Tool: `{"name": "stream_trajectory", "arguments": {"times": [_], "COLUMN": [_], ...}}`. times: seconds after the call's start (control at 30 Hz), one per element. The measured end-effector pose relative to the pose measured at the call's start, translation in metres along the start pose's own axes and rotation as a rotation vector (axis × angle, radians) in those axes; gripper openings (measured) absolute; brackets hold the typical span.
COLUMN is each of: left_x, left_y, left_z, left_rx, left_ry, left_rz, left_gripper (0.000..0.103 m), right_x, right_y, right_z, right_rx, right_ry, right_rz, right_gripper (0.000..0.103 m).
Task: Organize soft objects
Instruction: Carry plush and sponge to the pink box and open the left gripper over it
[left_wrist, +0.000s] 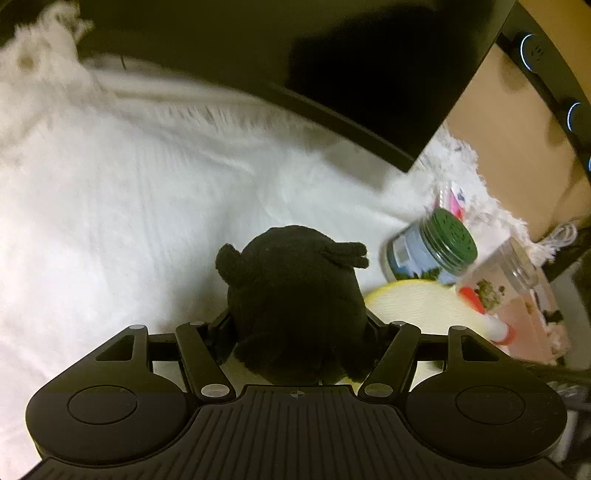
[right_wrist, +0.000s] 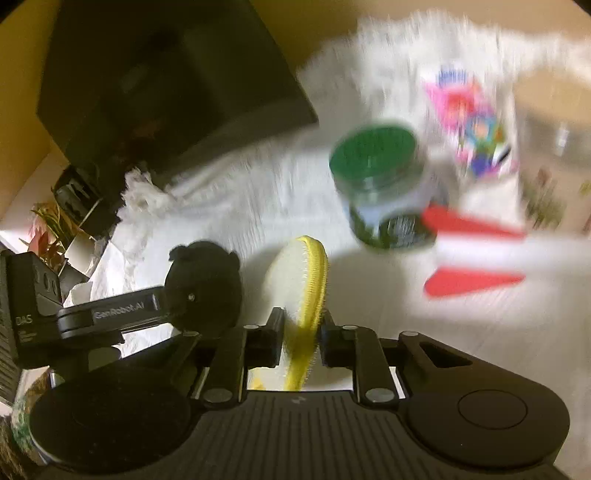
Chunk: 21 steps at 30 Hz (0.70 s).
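My left gripper (left_wrist: 297, 325) is shut on a black plush toy (left_wrist: 291, 295) with small ears, held above the white cloth (left_wrist: 129, 203). It also shows in the right wrist view (right_wrist: 203, 284), gripped at the left. My right gripper (right_wrist: 299, 339) is shut on a round white pad with a yellow rim (right_wrist: 306, 291), held on edge. That pad shows in the left wrist view (left_wrist: 417, 302) beside the plush.
A jar with a green lid (right_wrist: 376, 184) lies on the cloth, also in the left wrist view (left_wrist: 432, 251). A clear container with red-and-white parts (left_wrist: 513, 302) is at the right. A black box (left_wrist: 314, 66) stands at the back. A colourful packet (right_wrist: 472, 125) lies beyond the jar.
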<state>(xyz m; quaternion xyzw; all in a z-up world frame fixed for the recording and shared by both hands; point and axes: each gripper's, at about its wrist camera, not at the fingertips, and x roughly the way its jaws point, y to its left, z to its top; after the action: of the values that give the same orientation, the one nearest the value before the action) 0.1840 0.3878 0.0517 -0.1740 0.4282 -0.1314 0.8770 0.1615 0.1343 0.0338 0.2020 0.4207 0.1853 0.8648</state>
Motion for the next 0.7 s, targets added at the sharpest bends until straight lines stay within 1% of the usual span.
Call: {"name": "stream_trajectory", "arguments": {"times": [0.1,0.17,0.2,0.27,0.3,0.37,0.4,0.43,0.53,0.63,0.7], "left_x": [-0.014,-0.027,-0.036,-0.055,-0.064,-0.073,-0.075,-0.073,-0.052,-0.025,-0.004], "left_y": [-0.009,-0.025,-0.040,-0.078,-0.103,-0.144,-0.167,-0.191,-0.257,-0.319,-0.352], "left_z": [0.007,0.019,0.026,0.041,0.050,0.062,0.068,0.074,0.085,0.085,0.079], "left_rx": [0.016,0.027,0.046,0.094,0.119,0.146,0.160,0.174,0.195,0.225,0.238], "left_ry": [-0.036,-0.074,-0.101,-0.162,-0.192,-0.216,-0.219,-0.212,-0.150,-0.095,-0.059], "left_rz": [0.045,0.019,-0.003,-0.060,-0.108,-0.195,-0.242,-0.288,-0.409,-0.513,-0.552], "left_gripper": [0.070,0.070,0.070,0.070,0.070,0.070,0.070,0.070,0.070,0.071,0.071], "right_x": [-0.039,-0.086,-0.109,-0.159,-0.179,-0.216,-0.229,-0.237,-0.267,-0.283,-0.285], "right_y": [0.004,0.002,-0.001,-0.009,-0.012,-0.023,-0.031,-0.038,-0.064,-0.086,-0.100], "right_z": [0.019,0.037,0.044,0.055,0.057,0.055,0.052,0.050,0.035,0.011,-0.004], "right_rx": [-0.043,-0.071,-0.082,-0.123,-0.152,-0.218,-0.227,-0.222,-0.194,-0.210,-0.217], "right_ry": [-0.083,-0.193,-0.245,-0.355,-0.397,-0.466,-0.478,-0.480,-0.492,-0.511,-0.493], "right_rz": [0.002,-0.008,-0.025,-0.099,-0.154,-0.291,-0.337,-0.360,-0.404,-0.473,-0.512], "right_gripper": [0.014,0.014,0.014,0.014,0.014,0.014,0.014,0.014,0.014,0.014,0.014]}}
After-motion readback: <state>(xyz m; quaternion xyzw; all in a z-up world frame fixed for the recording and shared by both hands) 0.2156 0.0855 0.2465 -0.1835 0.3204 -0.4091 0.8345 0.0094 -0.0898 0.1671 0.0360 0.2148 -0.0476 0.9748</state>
